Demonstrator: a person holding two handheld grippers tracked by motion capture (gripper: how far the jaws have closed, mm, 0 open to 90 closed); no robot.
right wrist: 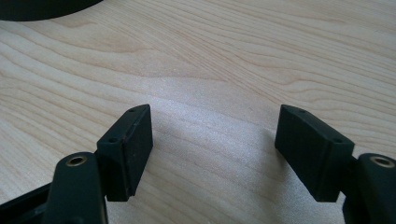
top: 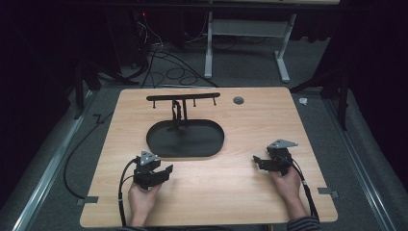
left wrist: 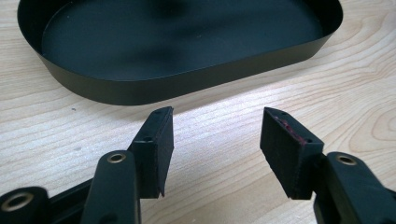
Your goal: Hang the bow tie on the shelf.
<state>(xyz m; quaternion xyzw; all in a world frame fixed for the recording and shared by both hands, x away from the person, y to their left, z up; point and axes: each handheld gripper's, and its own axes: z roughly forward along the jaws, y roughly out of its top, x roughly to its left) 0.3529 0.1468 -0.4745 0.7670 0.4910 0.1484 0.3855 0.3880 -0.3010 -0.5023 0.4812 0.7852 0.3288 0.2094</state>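
A black oval tray [top: 211, 144] lies in the middle of the wooden table [top: 240, 187], and nothing lies in it. Behind it stands a black T-shaped rack [top: 183, 98] with small hooks along its bar. My left gripper [top: 163, 172] rests on the table just in front of the tray's left end, open and holding nothing. In the left gripper view its jaws [left wrist: 217, 126] stand apart, facing the tray's wall [left wrist: 187, 86] close ahead. My right gripper [top: 259, 162] is open to the right of the tray. Its jaws [right wrist: 215, 121] are spread over bare wood, with the tray's edge [right wrist: 42, 9] at the top left.
A grey round grommet [top: 238, 100] sits in the table near its back edge. Cables [top: 168, 67] lie on the floor behind, beside a white desk frame [top: 250, 29]. Each gripper's cable trails off the table's front edge.
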